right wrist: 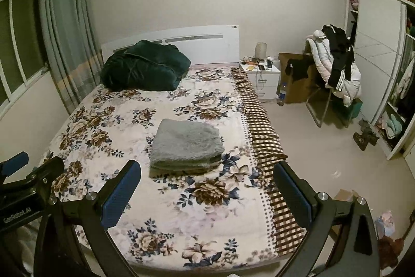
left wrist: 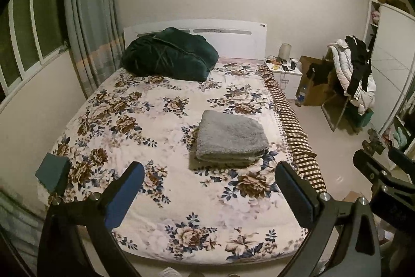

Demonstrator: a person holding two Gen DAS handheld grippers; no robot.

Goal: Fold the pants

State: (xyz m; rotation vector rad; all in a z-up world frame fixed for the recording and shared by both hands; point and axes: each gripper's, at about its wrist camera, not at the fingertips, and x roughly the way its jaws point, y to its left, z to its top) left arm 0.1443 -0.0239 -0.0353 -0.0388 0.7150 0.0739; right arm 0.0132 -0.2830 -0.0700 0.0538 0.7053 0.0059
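Observation:
Grey fleecy pants (left wrist: pixel 230 139) lie folded into a compact rectangular stack on the floral bedspread (left wrist: pixel 145 126), right of the bed's middle; they also show in the right wrist view (right wrist: pixel 187 144). My left gripper (left wrist: pixel 209 174) is open and empty, held above the foot of the bed, short of the stack. My right gripper (right wrist: pixel 207 173) is open and empty, also above the foot of the bed, just short of the stack. The right gripper shows at the right edge of the left wrist view (left wrist: pixel 381 162).
A dark green blanket (left wrist: pixel 168 55) is heaped at the headboard. A small green block (left wrist: pixel 53 173) sits at the bed's left edge. A nightstand (left wrist: pixel 284 72), a chair draped with clothes (left wrist: pixel 350 74) and a wardrobe (left wrist: pixel 389 61) stand to the right. The floor (right wrist: pixel 324 147) lies beside the bed.

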